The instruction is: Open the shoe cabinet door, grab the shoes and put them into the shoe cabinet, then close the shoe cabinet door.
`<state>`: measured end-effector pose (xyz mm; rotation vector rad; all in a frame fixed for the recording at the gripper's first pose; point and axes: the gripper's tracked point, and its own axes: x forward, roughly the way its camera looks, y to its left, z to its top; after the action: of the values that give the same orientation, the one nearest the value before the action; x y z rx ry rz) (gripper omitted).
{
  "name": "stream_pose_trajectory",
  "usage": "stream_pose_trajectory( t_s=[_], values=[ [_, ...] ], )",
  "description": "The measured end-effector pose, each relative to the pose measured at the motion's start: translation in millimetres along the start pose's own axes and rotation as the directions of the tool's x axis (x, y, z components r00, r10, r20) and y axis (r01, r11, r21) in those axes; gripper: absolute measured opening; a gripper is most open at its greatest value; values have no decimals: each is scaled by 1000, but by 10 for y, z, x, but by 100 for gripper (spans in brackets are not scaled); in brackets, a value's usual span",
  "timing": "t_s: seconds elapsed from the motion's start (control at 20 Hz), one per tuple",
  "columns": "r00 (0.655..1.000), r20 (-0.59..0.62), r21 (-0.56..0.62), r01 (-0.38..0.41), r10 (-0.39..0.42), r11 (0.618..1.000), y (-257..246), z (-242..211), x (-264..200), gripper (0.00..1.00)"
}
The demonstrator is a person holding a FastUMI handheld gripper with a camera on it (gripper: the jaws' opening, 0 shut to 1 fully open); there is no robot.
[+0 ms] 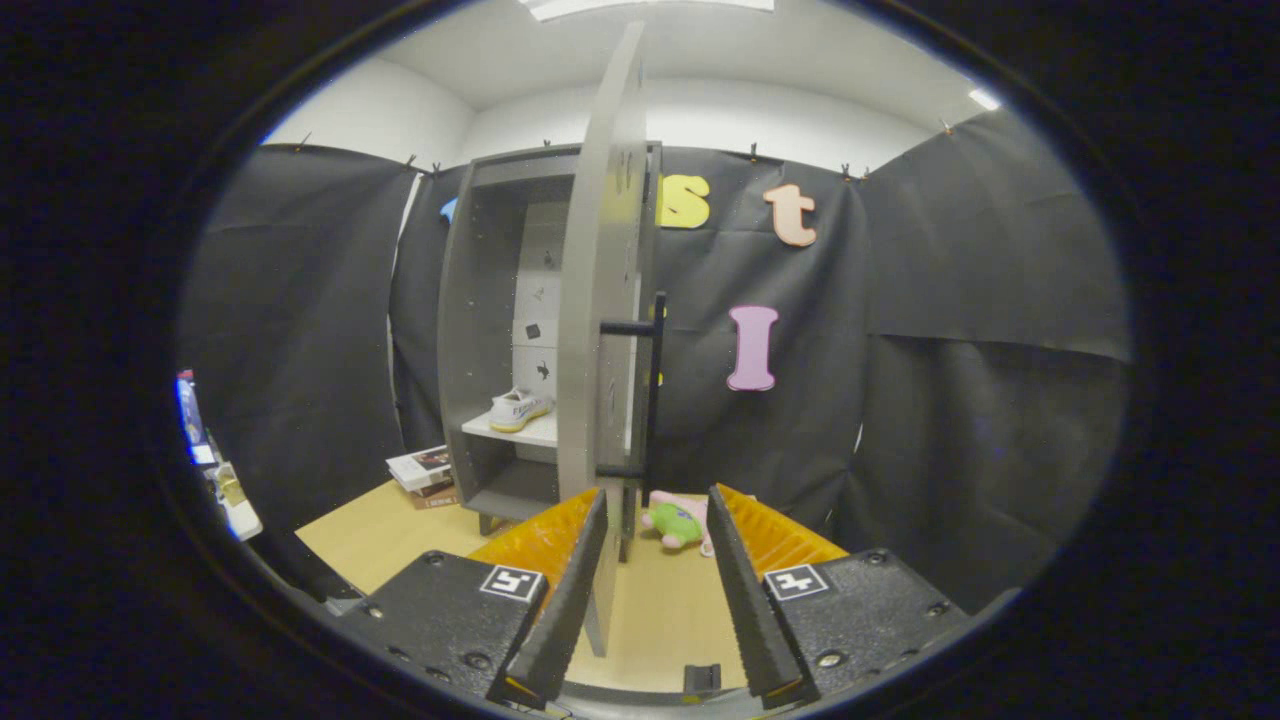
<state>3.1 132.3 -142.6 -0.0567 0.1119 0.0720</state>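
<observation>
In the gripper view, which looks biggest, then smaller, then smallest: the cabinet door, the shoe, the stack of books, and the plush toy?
1. Cabinet door, swung open, reaching down between the open gripper fingers.
2-4. Stack of books, shoe and plush toy look alike in size; distance from the camera differs, so no firm ranking.

The open shoe cabinet door [597, 330] hides the right part of the cabinet's shelf [520, 430], where a shoe [519, 408] rests. A plush toy [678, 520] beyond the spread tongs [655, 520] is partly covered by the right finger. The lower book in the stack of books [425, 475] is mostly hidden.

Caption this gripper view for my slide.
Open gripper facing the shoe cabinet's swung-open door; white sneaker on the shelf.
</observation>
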Motion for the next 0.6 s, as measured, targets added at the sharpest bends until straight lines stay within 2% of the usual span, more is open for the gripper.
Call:
stream_pose_trajectory(
  t_s=[0.05, 0.3, 0.6],
  values=[
    [1000, -29, 12, 6, -5, 1000, 112, -171, -67, 73],
    [987, -163, 8, -10, 11, 1000, 872, -1051, -166, 88],
    [951, -286, 42, -112, 119, 993, 1882, -1856, 225, 91]
  ],
)
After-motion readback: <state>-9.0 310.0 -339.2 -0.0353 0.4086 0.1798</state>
